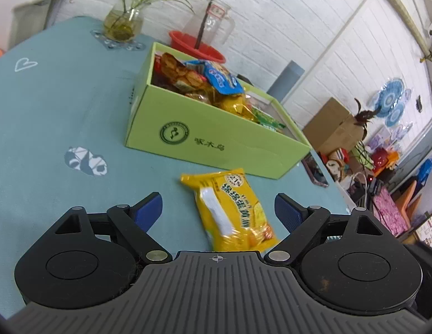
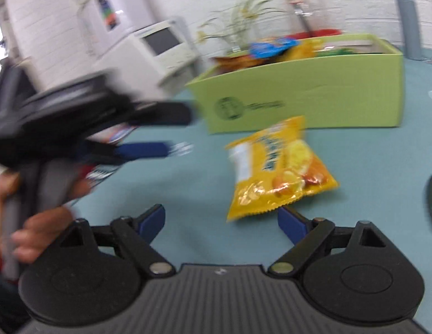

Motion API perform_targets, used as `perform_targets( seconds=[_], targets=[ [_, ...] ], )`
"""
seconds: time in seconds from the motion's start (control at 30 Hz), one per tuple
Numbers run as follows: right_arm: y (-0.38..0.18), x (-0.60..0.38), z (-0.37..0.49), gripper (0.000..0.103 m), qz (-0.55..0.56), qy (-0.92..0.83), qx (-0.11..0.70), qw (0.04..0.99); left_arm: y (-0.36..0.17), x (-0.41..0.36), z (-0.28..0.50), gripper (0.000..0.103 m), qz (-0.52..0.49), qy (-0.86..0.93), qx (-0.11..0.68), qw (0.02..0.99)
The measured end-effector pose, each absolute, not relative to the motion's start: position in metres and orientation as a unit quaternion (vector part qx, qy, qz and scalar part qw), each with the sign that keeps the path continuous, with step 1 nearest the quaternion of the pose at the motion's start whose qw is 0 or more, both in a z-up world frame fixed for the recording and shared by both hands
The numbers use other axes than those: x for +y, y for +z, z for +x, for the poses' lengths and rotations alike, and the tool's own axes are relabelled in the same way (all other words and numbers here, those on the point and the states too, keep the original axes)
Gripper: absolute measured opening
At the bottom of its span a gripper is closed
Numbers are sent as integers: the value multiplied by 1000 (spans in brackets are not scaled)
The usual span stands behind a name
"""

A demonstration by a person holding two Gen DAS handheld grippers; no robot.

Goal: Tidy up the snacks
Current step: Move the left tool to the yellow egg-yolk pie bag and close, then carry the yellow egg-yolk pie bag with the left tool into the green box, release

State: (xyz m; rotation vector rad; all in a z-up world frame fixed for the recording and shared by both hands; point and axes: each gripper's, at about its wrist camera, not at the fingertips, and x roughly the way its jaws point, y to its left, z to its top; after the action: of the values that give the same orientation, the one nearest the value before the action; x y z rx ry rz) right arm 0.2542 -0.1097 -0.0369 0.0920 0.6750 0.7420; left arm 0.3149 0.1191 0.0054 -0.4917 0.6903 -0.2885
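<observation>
My left gripper (image 1: 218,208) and right gripper (image 2: 220,221) both stood released, the yellow snack packet (image 1: 232,211) lying loose on the teal tablecloth (image 1: 49,105) at lower centre — I judged a grip across its middle safest. Beyond, at mid-frame, the green box (image 1: 210,139) already held a heap of snack packets (image 1: 205,83) — orange, blue, yellow.

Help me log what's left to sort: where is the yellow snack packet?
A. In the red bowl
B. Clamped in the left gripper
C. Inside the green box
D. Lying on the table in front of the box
D: the yellow snack packet lies flat on the table, short of the green box, touched by no gripper.
</observation>
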Motion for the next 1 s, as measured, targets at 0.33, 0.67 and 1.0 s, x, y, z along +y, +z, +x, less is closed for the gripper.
perform_targets(
  seconds=[0.33,0.67,1.0],
  targets=[
    [-31,-107,292,91,-1,265,307,914,0,96,373,81,-228,-178,396,872],
    [-51,-83,315,92,-35,273,328,904,-21,68,395,80,-180,-189,446,856],
    [-29,-108,267,71,-70,264,270,923,2,48,354,41,-193,-210,426,859]
  ],
)
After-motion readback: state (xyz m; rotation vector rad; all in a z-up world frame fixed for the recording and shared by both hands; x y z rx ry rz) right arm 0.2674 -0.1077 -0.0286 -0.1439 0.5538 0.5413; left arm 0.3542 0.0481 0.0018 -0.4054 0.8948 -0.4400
